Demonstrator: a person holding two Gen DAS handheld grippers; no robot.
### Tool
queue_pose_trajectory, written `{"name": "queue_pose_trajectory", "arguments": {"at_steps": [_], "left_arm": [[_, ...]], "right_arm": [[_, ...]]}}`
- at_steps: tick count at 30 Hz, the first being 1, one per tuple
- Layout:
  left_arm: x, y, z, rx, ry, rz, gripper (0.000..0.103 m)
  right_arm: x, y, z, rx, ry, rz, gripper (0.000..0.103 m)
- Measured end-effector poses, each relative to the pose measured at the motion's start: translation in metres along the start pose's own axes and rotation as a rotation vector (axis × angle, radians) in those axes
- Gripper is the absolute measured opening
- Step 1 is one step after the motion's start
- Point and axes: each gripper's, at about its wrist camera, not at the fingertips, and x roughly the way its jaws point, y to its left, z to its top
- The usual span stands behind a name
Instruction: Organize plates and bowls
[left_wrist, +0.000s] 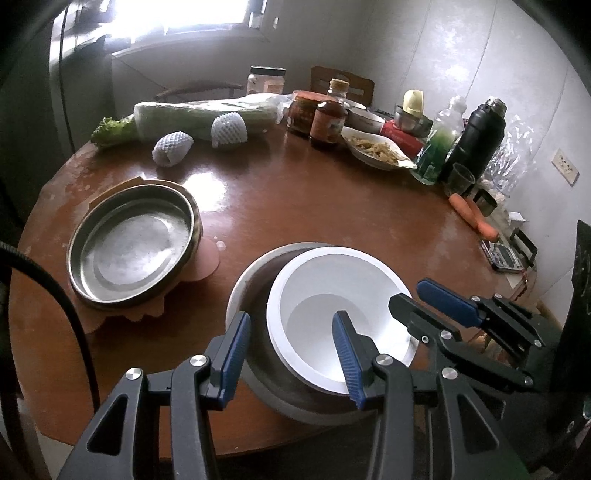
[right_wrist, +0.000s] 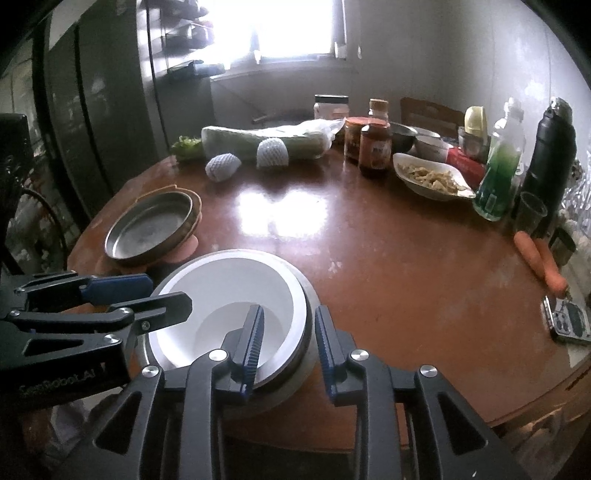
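Black two-finger left gripper (left_wrist: 291, 334) with blue ribbed pads straddles the near walls of two nested bowls: one pad lies outside the grey outer bowl (left_wrist: 236, 291), the other inside the white inner bowl (left_wrist: 314, 291). Whether the pads press on the walls cannot be told. Black two-finger right gripper (right_wrist: 288, 328) likewise straddles the opposite side of the stack, one pad inside the white bowl, one outside the grey rim; a gap shows beside the outer pad, so its jaws stand released. Nested bowls sit at the near edge of the round brown wooden table (left_wrist: 314, 199), the white one tilted within the grey. Round stainless-steel pan (left_wrist: 133, 243) rests on a peach-coloured mat (left_wrist: 207, 258), just beside the bowls. Jars, bottles, a black flask (left_wrist: 476, 136) and two carrots (left_wrist: 472, 216) line the far edge.
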Motion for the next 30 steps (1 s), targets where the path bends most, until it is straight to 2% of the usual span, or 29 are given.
{"name": "queue_pose_trajectory", "arguments": {"at_steps": [5,9,14,25,30], "left_arm": [[-0.006,0.006,0.0,-0.007,-0.015,0.014,0.046],[-0.009,0.015,-0.001,-0.026,-0.019,0.021,0.05],[-0.008,0.029,-0.003,-0.07,-0.006,0.008,0.053],[0.016,0.035,-0.007,-0.115,0.071,-0.067,0.056],[0.028,0.033,-0.007,-0.126,0.099,-0.091,0.056]], "right_arm": [[0.0,0.0,0.001,0.005,-0.002,-0.004,0.032],[0.001,0.0,0.001,0.014,0.0,-0.004,0.041],[0.004,-0.003,0.0,0.034,0.014,-0.003,0.047],[0.021,-0.012,-0.005,0.088,0.073,0.023,0.048],[0.028,-0.012,-0.006,0.11,0.093,0.063,0.049]]}}
